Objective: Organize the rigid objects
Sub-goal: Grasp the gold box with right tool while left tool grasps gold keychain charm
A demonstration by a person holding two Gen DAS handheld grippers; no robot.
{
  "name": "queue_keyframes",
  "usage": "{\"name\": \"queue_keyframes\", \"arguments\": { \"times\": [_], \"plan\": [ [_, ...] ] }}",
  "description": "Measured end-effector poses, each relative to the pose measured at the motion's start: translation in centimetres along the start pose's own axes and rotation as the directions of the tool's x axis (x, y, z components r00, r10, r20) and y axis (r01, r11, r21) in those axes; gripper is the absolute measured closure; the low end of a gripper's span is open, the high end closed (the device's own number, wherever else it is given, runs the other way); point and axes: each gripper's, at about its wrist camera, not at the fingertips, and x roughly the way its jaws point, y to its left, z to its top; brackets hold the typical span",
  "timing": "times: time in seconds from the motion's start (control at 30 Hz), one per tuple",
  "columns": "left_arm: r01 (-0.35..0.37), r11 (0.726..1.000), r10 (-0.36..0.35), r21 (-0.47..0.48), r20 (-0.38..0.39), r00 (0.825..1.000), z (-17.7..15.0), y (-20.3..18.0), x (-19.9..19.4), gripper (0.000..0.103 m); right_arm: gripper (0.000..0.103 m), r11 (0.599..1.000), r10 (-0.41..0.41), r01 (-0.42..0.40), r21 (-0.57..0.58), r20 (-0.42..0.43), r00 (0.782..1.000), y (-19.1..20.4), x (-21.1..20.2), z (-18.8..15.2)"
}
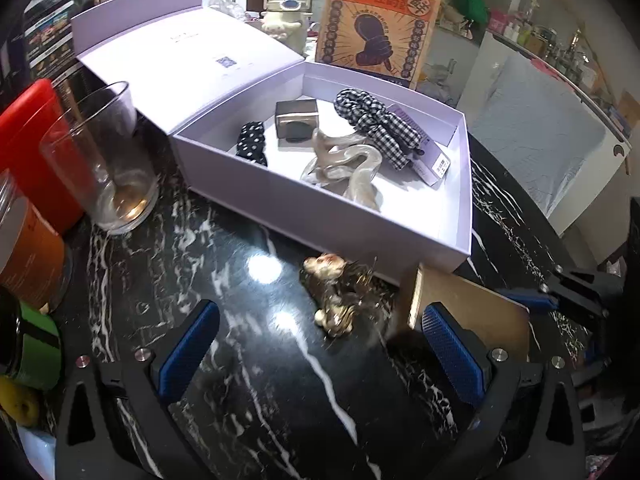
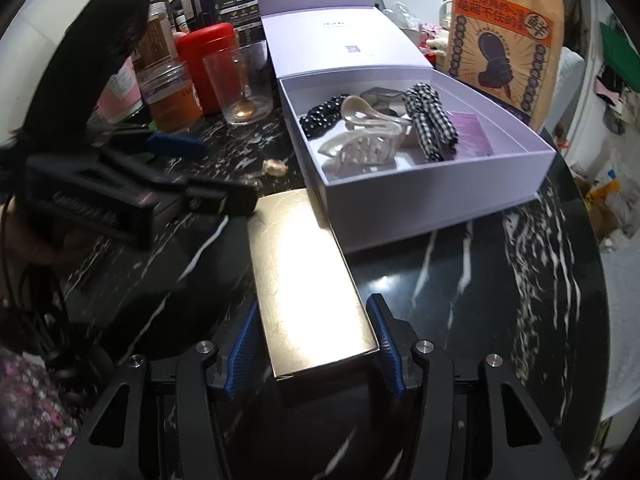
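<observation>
Left wrist view first. Left gripper (image 1: pixel 320 356) sits low in the frame, blue pads spread wide with nothing between them, over black marble table (image 1: pixel 224 360). Small ornate hair clip (image 1: pixel 336 296), gold and dark, blurred, lies on the marble just ahead of the pads, centre frame. White box (image 1: pixel 320 216) stands open behind it, lid laid back toward upper left. Inside: polka-dot scrunchie (image 1: pixel 252 144), small metallic block (image 1: pixel 297 118), pearly claw clip (image 1: pixel 344 168), gingham scrunchie (image 1: pixel 380 124). Corner of gold flat box (image 1: pixel 472 304) shows lower right, near the white box's front wall. Clear glass (image 1: pixel 108 160) stands at left.

Right wrist view. Right gripper (image 2: pixel 314 344), bottom centre, has both blue pads clamped against the long sides of the gold flat box (image 2: pixel 304 276), which runs up the frame, its far end just beside the white box (image 2: pixel 432 196) front corner. Left gripper (image 2: pixel 168 184) reaches in from the left edge. Hair clip (image 2: pixel 275 167) lies beyond it. Red canister (image 2: pixel 208 68) and jars crowd upper left; printed paper bag (image 2: pixel 504 48) stands upper right.
</observation>
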Motion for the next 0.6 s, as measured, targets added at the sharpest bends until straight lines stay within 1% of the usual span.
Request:
{"name": "queue_keyframes", "arguments": {
  "times": [0.13,0.27,0.37,0.43,0.57,0.6],
  "plan": [
    [-0.007,0.999,0.006,0.035,0.014,1.000,0.4,-0.9,0.6,0.000,0.050,1.000,-0.014,0.014,0.014,-0.010,1.000,-0.2,-1.0,-1.2],
    [-0.025,0.997,0.024,0.069,0.015,1.000,0.7,-1.6,1.4,0.000,0.052,0.998,-0.041,0.043,0.055,-0.027,0.999,-1.0,-2.0,-2.2],
    [-0.012,0.998,0.012,0.069,-0.003,1.000,0.7,-1.7,2.2,0.007,0.052,0.992,-0.064,0.068,0.109,-0.037,0.997,-2.1,-2.5,-2.9],
    [-0.007,0.998,0.008,0.066,-0.011,1.000,0.8,-1.7,2.7,0.015,0.052,0.986,-0.073,0.078,0.146,-0.042,0.996,-2.8,-2.7,-3.3],
    [-0.004,0.999,0.005,0.052,-0.022,1.000,0.9,-1.6,3.5,0.022,0.052,0.977,-0.095,0.100,0.187,-0.036,0.995,-3.4,-3.0,-3.6],
    [-0.004,0.999,0.005,0.048,-0.025,1.000,0.9,-1.5,3.7,0.029,0.052,0.975,-0.094,0.099,0.197,-0.035,0.995,-3.4,-3.0,-3.6]
  ]
}}
